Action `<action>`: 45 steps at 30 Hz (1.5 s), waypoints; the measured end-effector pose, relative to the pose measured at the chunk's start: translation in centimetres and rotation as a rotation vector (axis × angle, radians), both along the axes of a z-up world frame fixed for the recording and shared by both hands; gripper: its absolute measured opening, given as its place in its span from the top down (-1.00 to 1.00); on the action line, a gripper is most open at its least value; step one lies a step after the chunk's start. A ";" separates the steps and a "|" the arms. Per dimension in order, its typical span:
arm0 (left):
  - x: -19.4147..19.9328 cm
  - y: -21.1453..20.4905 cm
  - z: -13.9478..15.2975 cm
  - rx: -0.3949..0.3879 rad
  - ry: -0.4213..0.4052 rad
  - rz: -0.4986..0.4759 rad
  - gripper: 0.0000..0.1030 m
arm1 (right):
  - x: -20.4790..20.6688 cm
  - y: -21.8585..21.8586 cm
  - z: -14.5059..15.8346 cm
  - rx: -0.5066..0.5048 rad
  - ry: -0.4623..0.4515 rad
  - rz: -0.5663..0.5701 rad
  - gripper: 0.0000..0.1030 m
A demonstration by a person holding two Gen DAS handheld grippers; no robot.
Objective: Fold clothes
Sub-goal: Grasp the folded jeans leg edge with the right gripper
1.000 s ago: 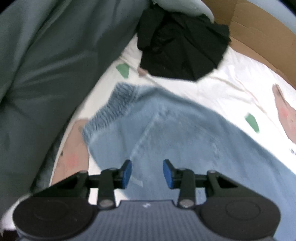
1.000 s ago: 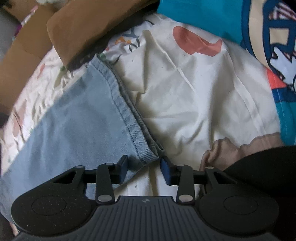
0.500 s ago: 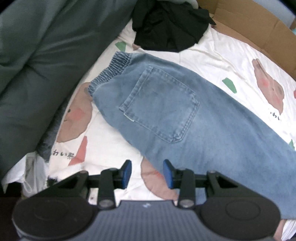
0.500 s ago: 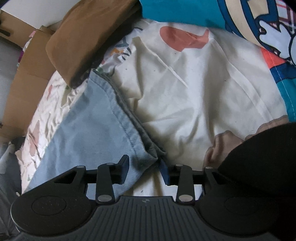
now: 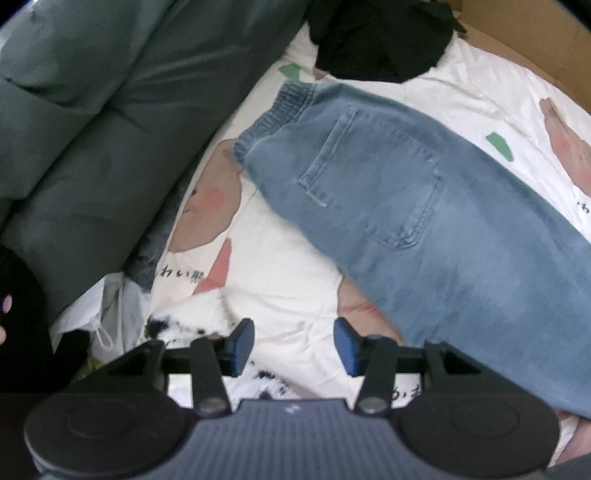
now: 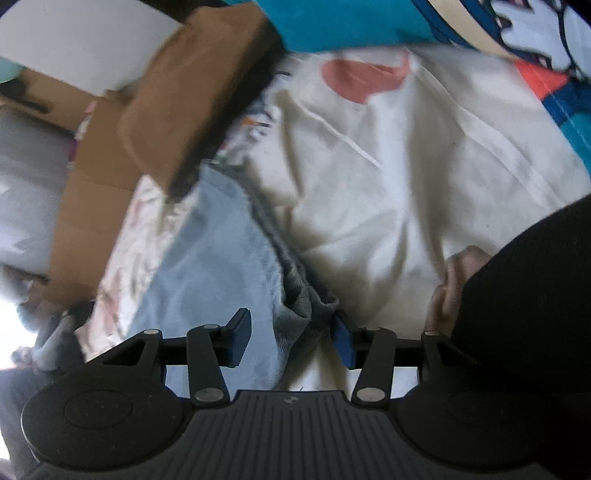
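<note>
On the printed sheet (image 5: 280,258) lies one pair of jeans (image 5: 424,206), both tools spread: left tool (image 5: 293,345) empty, right tool (image 6: 291,338) straddling its hem.

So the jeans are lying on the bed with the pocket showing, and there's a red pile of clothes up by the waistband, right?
Almost. The jeans do lie on the printed bedsheet with the back pocket showing, but the pile of clothes by the waistband is black, not red. The left wrist view shows it.

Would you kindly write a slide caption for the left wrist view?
Open left tool hovering over printed bedsheet, beside blue jeans laid flat, back pocket up.
</note>
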State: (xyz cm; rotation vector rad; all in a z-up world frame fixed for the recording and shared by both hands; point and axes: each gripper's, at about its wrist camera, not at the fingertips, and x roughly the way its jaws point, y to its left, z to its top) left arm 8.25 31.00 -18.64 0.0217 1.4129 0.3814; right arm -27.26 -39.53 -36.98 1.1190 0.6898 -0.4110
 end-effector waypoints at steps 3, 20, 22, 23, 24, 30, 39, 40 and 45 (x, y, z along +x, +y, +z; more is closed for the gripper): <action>-0.2 -0.1 -0.1 0.006 0.006 0.012 0.02 | -0.9 0.0 1.2 0.009 -0.068 0.011 0.02; 2.7 -4.1 -0.1 -0.027 -0.028 -0.061 0.01 | 1.7 0.1 -1.9 0.024 0.047 -0.048 -0.26; 3.1 -4.6 -0.1 -0.036 -0.034 -0.077 0.01 | 1.6 0.0 -1.9 0.021 0.037 -0.044 -0.24; 3.4 -4.8 -0.2 -0.040 -0.036 -0.083 0.01 | 1.5 0.0 -1.7 0.020 0.032 -0.034 -0.23; 3.5 -4.9 -0.4 -0.043 -0.036 -0.085 0.01 | 1.4 0.1 -1.6 0.018 0.026 -0.023 -0.20; 4.5 -5.8 -1.8 -0.051 -0.018 -0.109 0.01 | 0.7 0.1 0.0 0.008 -0.032 0.014 -0.10; 4.7 -7.7 -2.9 -0.078 -0.008 -0.153 0.01 | 1.2 -0.8 -0.2 0.038 -0.053 0.044 -0.10; 4.7 -7.9 -3.0 -0.077 -0.005 -0.156 0.01 | 1.4 -1.0 -0.7 0.046 -0.045 0.045 -0.10; 4.8 -8.2 -2.9 -0.079 -0.006 -0.168 -0.02 | 2.2 -1.7 -1.8 0.096 -0.054 0.055 -0.10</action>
